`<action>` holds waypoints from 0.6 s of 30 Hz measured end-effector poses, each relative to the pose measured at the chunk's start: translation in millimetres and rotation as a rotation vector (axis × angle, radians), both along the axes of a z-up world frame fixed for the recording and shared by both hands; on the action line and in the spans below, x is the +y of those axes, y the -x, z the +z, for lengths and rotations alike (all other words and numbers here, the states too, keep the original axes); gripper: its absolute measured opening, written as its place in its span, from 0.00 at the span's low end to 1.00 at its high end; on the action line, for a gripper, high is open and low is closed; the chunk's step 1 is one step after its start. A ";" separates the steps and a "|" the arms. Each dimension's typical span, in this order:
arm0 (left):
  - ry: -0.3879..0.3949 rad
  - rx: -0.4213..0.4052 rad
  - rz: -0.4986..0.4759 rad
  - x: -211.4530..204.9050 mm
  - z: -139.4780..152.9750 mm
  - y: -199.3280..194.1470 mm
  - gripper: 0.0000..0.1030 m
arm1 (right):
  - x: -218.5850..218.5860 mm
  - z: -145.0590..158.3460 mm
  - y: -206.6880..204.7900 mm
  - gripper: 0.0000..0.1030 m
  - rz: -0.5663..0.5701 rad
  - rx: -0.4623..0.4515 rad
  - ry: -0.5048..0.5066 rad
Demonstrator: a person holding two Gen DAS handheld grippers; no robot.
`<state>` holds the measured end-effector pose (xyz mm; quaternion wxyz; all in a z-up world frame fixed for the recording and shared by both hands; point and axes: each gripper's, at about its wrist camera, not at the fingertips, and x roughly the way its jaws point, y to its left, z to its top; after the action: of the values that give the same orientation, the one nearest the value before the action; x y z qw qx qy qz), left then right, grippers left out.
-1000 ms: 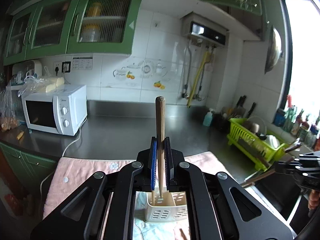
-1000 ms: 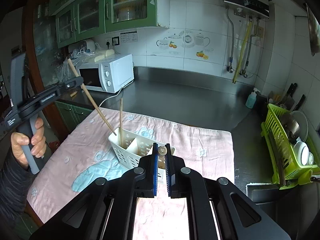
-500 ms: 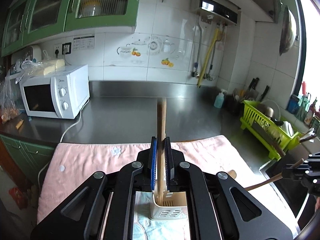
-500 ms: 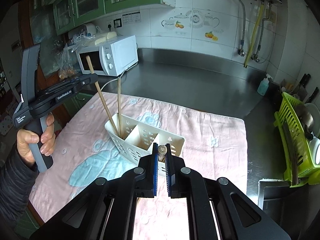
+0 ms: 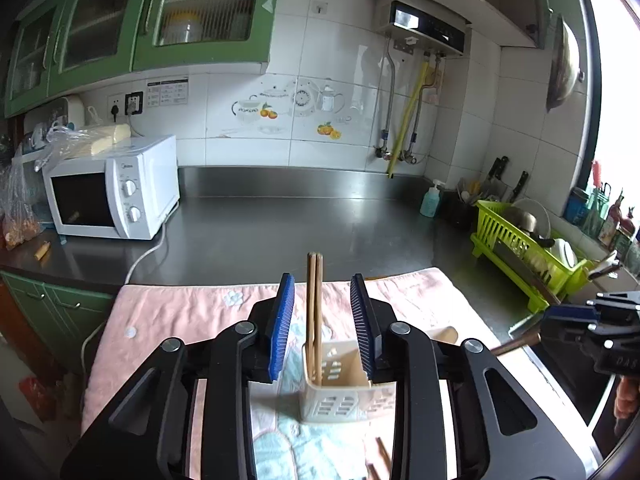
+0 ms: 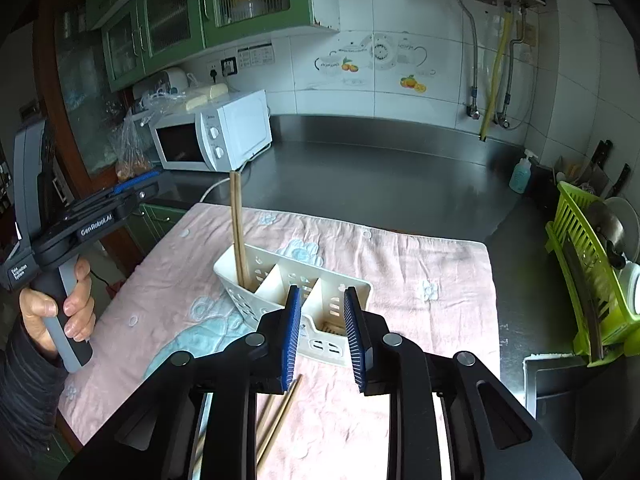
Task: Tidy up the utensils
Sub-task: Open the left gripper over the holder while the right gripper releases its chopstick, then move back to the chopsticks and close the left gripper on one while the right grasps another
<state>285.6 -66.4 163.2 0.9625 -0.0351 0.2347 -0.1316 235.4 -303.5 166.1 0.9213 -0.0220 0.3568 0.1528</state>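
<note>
Right wrist | two chopsticks [image 6: 237, 224] upright in caddy [image 6: 276, 280] | both grippers [image 6: 319, 334] released

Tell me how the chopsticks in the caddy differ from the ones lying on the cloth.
The chopsticks in the caddy stand nearly upright, side by side, in the end compartment of the white caddy. The loose chopsticks lie flat on the pink cloth in front of the caddy, partly hidden behind the right tool. All look like plain wooden sticks.
</note>
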 end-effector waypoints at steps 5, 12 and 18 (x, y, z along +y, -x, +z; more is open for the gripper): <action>-0.027 0.008 -0.002 7.5 -11.0 41.6 0.37 | 5.1 -8.8 38.6 0.29 0.008 -0.033 -0.018; -0.043 0.092 -0.010 21.8 -56.9 105.1 0.38 | 12.9 -45.0 92.2 0.39 -0.014 -0.055 -0.041; -0.090 0.176 -0.002 18.7 -111.3 157.9 0.38 | 17.6 -81.1 129.0 0.45 -0.050 -0.053 -0.055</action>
<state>127.7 -47.7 51.9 0.9386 -0.0029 0.3241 -0.1184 106.3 -285.9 84.9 0.9343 0.0082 0.3283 0.1389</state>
